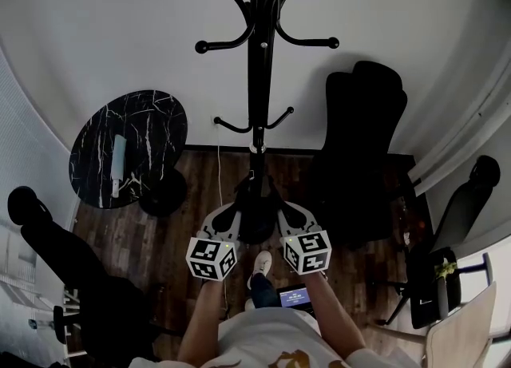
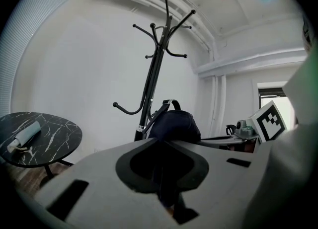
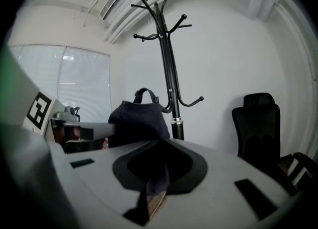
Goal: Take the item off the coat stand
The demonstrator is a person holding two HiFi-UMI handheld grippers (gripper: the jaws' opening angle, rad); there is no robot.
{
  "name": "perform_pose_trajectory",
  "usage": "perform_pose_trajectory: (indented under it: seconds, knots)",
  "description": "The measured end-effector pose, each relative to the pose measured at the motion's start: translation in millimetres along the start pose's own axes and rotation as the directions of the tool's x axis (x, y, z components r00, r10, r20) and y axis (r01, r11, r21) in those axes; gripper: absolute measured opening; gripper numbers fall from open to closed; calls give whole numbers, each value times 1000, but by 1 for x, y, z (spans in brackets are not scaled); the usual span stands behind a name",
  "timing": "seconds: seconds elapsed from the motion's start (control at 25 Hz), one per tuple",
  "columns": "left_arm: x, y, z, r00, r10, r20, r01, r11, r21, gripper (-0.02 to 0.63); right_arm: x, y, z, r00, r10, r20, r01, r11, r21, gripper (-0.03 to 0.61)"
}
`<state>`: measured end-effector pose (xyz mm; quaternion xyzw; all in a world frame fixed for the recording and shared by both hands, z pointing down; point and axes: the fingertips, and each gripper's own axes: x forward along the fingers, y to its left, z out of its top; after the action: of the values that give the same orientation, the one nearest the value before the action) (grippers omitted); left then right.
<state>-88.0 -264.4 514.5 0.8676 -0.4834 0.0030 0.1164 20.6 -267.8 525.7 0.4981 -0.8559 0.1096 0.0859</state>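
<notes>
Plainly, the next move turns on how the bag's top loop sits against the low hook of the coat stand (image 1: 258, 79). The person faces the stand with both tools pushed forward, and the dark bag (image 1: 255, 208) hangs between them, right in front of the pole and on the person's side of it. The left gripper (image 1: 230, 216) is clenched on the bag's left flank and the right gripper (image 1: 286, 215) on its right flank. In each gripper view, dark cloth is pinched in the nearly closed jaws, so both hold the bag and neither is nearer to it than the other.

The bag stands upright in that two-sided hold, with its body low and its loop (image 3: 144, 93) at the top, pointing up and slightly toward the pole. From the right gripper view the loop lies just beside the low hook (image 3: 167, 108) that curves out on that side. From the left gripper view it rises close against the pole as well. Whether the loop is hooked over the tip or already free of it, I cannot tell from here.

To my eye the bag lies straight ahead of both tools, with the pole just beyond it. Any release therefore calls for a small lift, then a pull straight back toward the person's body, both hands moving together.
</notes>
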Motion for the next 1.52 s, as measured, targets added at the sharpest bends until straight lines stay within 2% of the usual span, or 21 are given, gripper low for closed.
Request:
perform_pose_trajectory:
  seconds: [0.28,0.6,0.96,1.16,1.52]
  knots:
    - [-20,-17,7,999,-26,39,28,999,-35,31,-28,11,4,1000,-3,27,2,999,47,35]
    - [-33,-36,8,997,-61,38,62,998,-30,31,-49,12,4,999,-11,38,10,999,47,35]
    - [-44,-44,9,998,-55,31,55,998,-1,30,-62,18,3,999,-1,54,-2,998,64,34]
    - [-58,-48,15,991,-80,106,88,994,-71,31,-65,26,6,997,1,80,-3,999,33,34]
    - [-64,-49,23,990,-58,130,57,998,10,31,-68,30,15,995,12,99,-13,1000,8,34]
